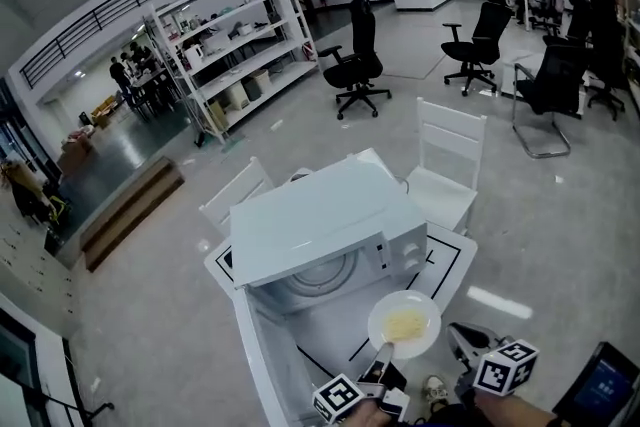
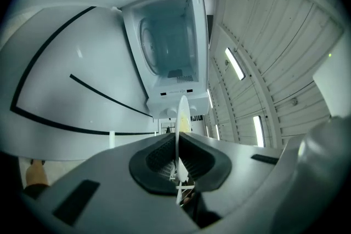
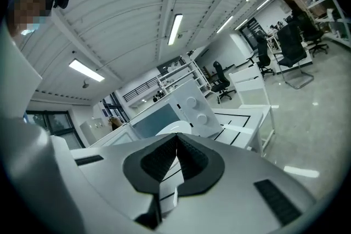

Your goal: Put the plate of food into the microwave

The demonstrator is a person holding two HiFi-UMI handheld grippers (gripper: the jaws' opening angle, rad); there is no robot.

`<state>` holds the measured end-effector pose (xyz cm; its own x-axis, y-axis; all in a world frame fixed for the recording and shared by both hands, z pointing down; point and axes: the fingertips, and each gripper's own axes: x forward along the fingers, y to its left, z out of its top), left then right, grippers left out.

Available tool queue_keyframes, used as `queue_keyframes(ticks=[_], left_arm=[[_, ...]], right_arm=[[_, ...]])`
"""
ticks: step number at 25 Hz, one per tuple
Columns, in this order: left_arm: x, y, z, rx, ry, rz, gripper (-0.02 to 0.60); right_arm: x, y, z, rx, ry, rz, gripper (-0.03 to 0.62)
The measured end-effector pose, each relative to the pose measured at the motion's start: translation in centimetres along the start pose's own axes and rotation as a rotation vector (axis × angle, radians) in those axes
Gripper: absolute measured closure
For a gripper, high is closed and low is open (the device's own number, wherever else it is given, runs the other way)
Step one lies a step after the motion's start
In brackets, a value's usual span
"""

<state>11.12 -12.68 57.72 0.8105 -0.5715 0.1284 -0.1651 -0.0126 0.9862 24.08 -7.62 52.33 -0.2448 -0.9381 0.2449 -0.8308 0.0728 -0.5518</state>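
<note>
Since the left gripper [image 1: 383, 355] is clamped on the near rim of the plate [image 1: 404, 323], the food sits level just ahead of it. Beside it, the right gripper [image 1: 460, 337] is closed on nothing, likely kept clear. Farther ahead, the microwave [image 1: 320, 230] stands open on the worktop [image 1: 452, 260], its cavity facing the plate.

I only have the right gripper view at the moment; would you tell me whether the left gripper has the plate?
Observer: Yes, the left gripper is shut on the plate, at its near rim.
Operator: Is the microwave door open?
Observer: Yes, swung wide; the left gripper view looks straight into the cavity.
Operator: Is the plate inside?
Observer: Not yet; the head view shows it outside, in front of the opening.
</note>
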Motion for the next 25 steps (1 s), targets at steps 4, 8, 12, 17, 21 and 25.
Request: queue_keyframes(ticks=[4,8,12,17,21,25], left_arm=[[1.1,0.6,2.2,-0.008,-0.083,0.021,0.566],[1.3,0.8,4.1,-0.019,-0.169,0.043,0.566],[1.2,1.8,5.8,-0.029,-0.25,0.068,0.566],[0.7,2.8,8.4,-0.043,-0.351,0.09,0.566],[0.3,3.1,9.8,-0.051,-0.417,0.101,0.566],[0.0,3.3,10.8,-0.054,-0.466,0.11,0.566]], right_arm=[[2.7,-0.6,0.4,-0.011,0.05,0.058,0.592],[5.1,-0.3,1.2,-0.027,0.095,0.125,0.592],[7.5,-0.2,1.2,-0.041,0.138,0.184,0.592],[10.6,0.7,0.3,-0.055,0.2,0.262,0.592],[12.5,1.3,0.0,-0.074,0.244,0.312,0.592],[14.0,1.7,-0.2,-0.088,0.278,0.348,0.592]])
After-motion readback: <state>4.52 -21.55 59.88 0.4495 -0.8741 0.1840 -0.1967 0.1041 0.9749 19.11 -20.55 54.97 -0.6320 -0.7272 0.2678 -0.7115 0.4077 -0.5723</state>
